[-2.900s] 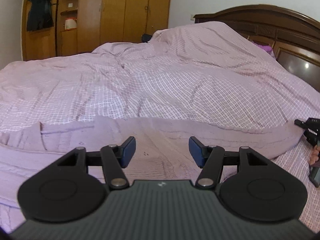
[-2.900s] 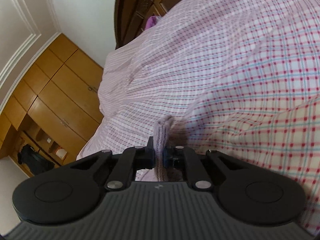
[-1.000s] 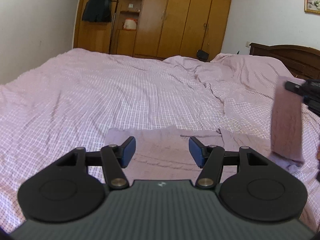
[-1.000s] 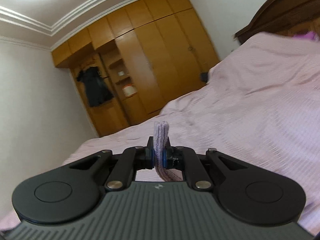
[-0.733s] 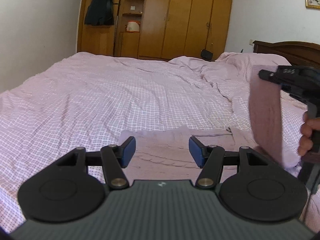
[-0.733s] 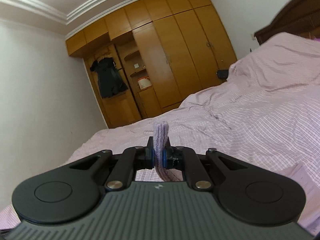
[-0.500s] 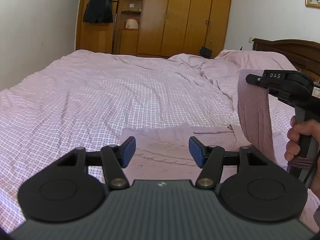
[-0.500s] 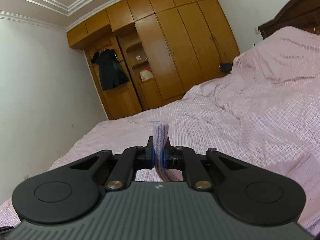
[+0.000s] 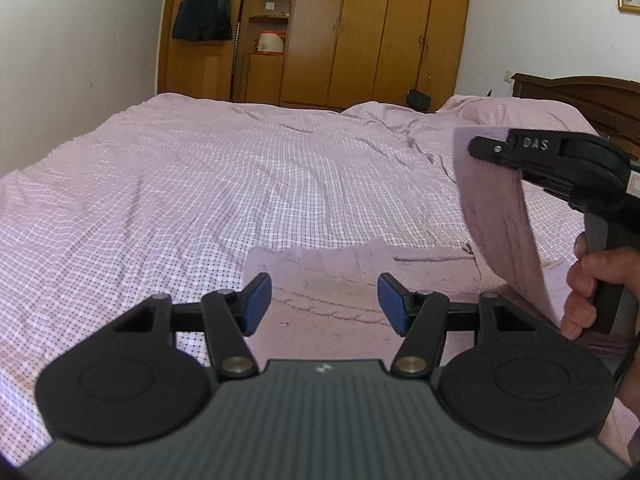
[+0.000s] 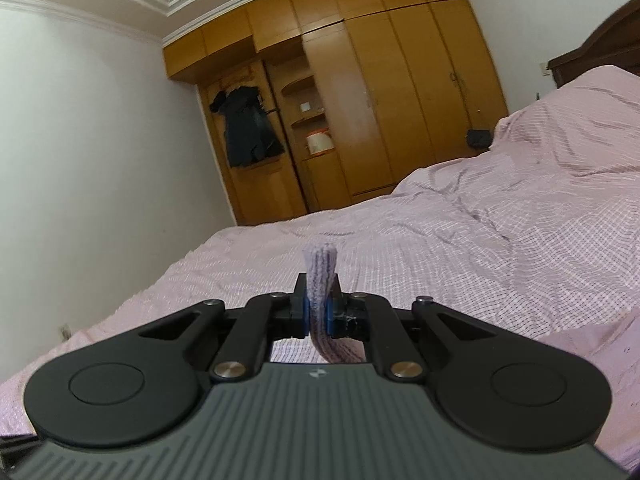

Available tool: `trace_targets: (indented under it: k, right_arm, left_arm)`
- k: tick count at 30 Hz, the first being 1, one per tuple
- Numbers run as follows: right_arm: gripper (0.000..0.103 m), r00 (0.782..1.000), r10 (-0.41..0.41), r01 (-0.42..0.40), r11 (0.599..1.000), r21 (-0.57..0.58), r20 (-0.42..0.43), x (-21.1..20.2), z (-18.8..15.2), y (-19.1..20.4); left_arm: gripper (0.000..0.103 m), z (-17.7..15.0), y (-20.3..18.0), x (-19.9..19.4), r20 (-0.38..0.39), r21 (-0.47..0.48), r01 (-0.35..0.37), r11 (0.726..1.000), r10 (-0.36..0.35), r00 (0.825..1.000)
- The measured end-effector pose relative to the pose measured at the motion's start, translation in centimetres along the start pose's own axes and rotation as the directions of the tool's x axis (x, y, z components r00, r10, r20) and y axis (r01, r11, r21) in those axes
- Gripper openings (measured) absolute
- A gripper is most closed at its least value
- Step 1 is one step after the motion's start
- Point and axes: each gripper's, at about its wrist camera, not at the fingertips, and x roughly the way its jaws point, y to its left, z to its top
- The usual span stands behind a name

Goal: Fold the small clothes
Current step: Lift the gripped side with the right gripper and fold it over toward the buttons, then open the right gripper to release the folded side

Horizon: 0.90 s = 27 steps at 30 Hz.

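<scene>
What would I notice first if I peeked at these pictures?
Probably the right hand-held gripper, at the right of the left wrist view, pinching a lilac knitted garment and lifting one end up off the big checked bed. Nearer, the left hand-held gripper hangs open over the flat part.

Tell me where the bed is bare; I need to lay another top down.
Bare bedspread runs from the sweater's left edge to the wall, and beyond it toward the wardrobe. Crowded on the right: the right gripper lifts a sleeve there.

Lilac knit garment (image 9: pixel 332 300); pink-white check bedsheet (image 9: pixel 200 200); blk claws, blue pads (image 9: pixel 256 304); orange-brown wardrobe (image 9: pixel 360 32).
</scene>
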Motion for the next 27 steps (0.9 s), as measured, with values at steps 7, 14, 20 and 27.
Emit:
trace_targets:
  k: [7,14,20,27]
  right_arm:
    - [0.008,0.999,0.015,-0.016,1.000,-0.026,-0.046,0.8,-1.4,1.2]
    - [0.008,0.978,0.005,-0.020,0.998,-0.066,-0.210,3.3,-7.0,1.9]
    - [0.010,0.947,0.041,-0.078,0.992,-0.103,-0.319,4.4,-10.8,3.9]
    - [0.028,0.919,0.133,-0.160,0.986,-0.041,-0.371,4.4,-11.6,4.1]
  left_arm:
    - [0.060,-0.3,0.3,0.6,-0.008,0.001,-0.044,0.999,0.044,0.999]
    - [0.060,-0.4,0.7,1.1,-0.017,-0.008,-0.064,0.998,0.063,0.998]
    - [0.060,-0.4,0.9,1.4,-0.025,-0.016,-0.068,0.998,0.067,0.997]
    - [0.060,-0.1,1.3,1.1,-0.019,-0.036,-0.071,0.997,0.070,0.997]
